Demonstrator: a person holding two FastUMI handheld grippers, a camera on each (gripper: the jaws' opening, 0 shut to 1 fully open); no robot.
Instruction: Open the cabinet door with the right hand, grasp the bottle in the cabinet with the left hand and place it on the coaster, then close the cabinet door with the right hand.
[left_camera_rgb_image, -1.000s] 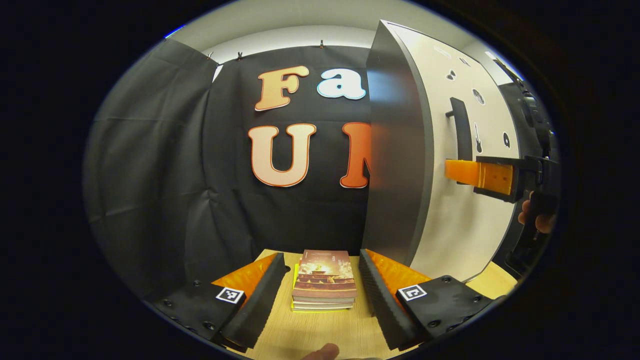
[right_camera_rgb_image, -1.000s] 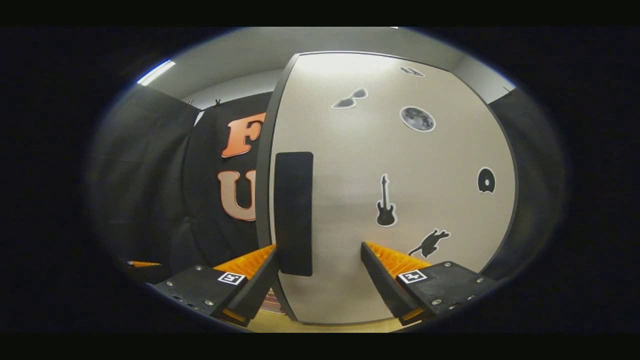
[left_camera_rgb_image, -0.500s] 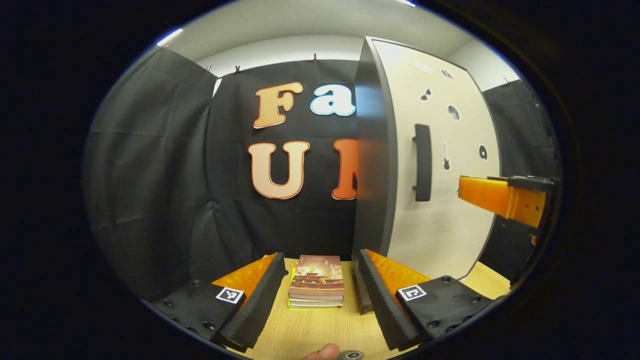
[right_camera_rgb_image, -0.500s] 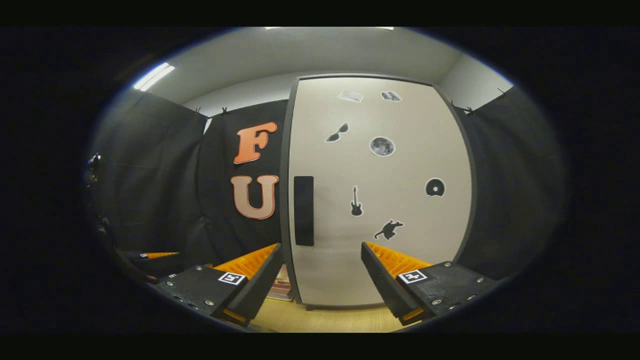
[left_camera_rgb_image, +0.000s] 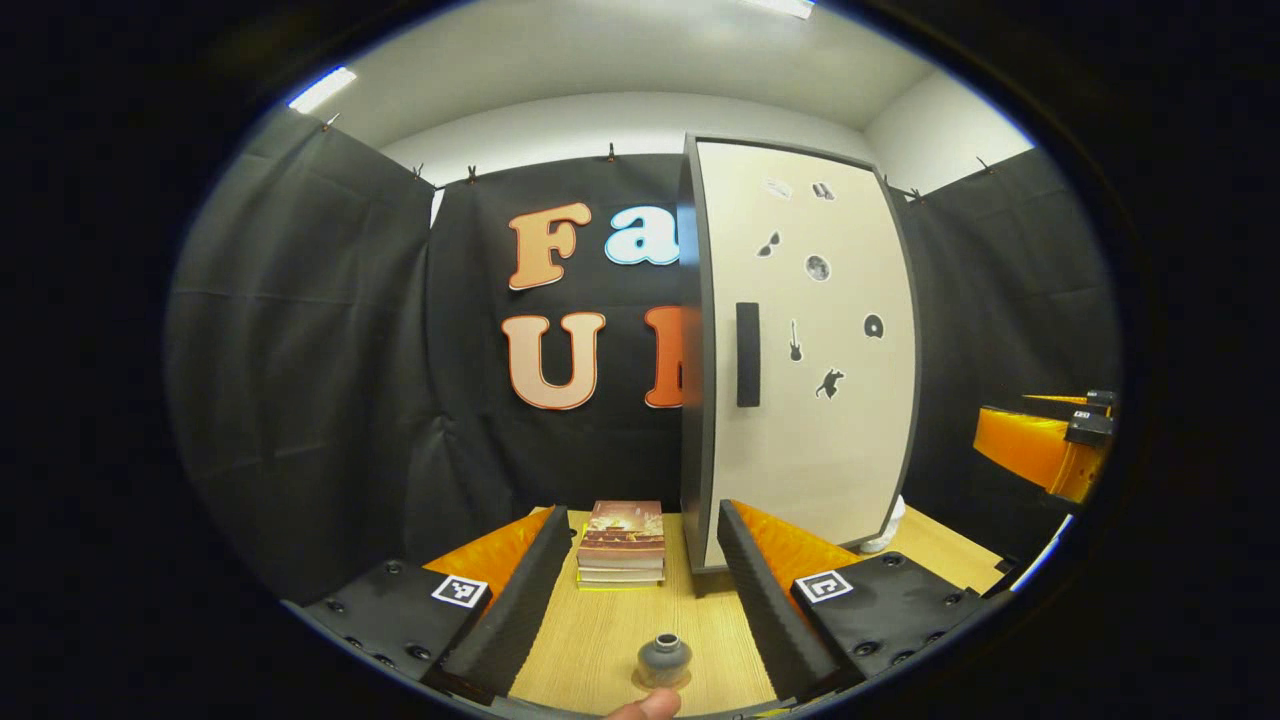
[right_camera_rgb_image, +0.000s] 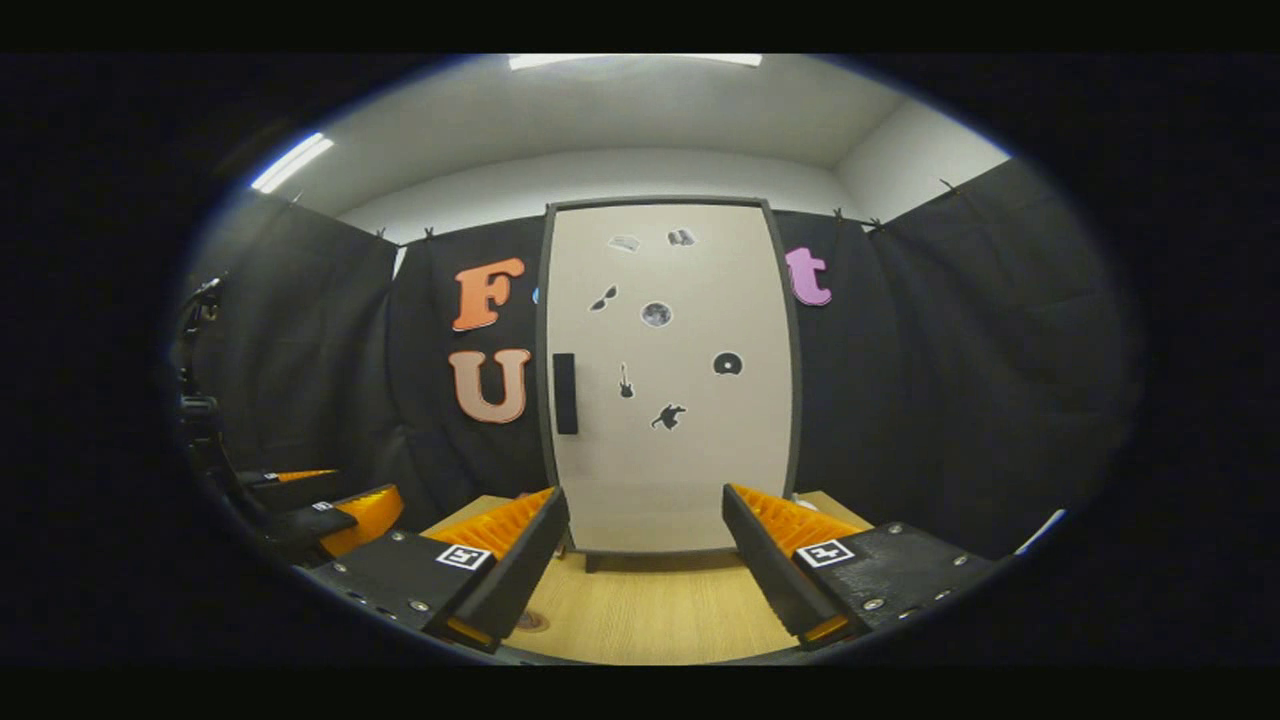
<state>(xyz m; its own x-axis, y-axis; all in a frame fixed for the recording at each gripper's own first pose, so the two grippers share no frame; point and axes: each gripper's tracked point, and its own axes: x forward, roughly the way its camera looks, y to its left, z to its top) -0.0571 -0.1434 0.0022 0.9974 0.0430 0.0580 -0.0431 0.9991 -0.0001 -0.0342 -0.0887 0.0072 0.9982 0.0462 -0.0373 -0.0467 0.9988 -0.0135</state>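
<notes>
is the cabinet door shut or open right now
Shut: in the right gripper view the cream cabinet door sits flush in its dark frame, no gap showing.

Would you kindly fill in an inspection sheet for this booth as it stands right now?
Surface: light wooden table, bare between the fingers of both grippers.
Job's things: cabinet door looks shut, handle untouched; bottle stands upright at the near table edge; the coaster may be the small round mark on the wood.
Clutter: stack of books left of the cabinet.
Grippers: left gripper open, holding nothing; right gripper open, well back from the door.
Cables: nothing seen.
Surroundings: black cloth walls, white ceiling with light strips; a fingertip at the bottom edge.
</notes>
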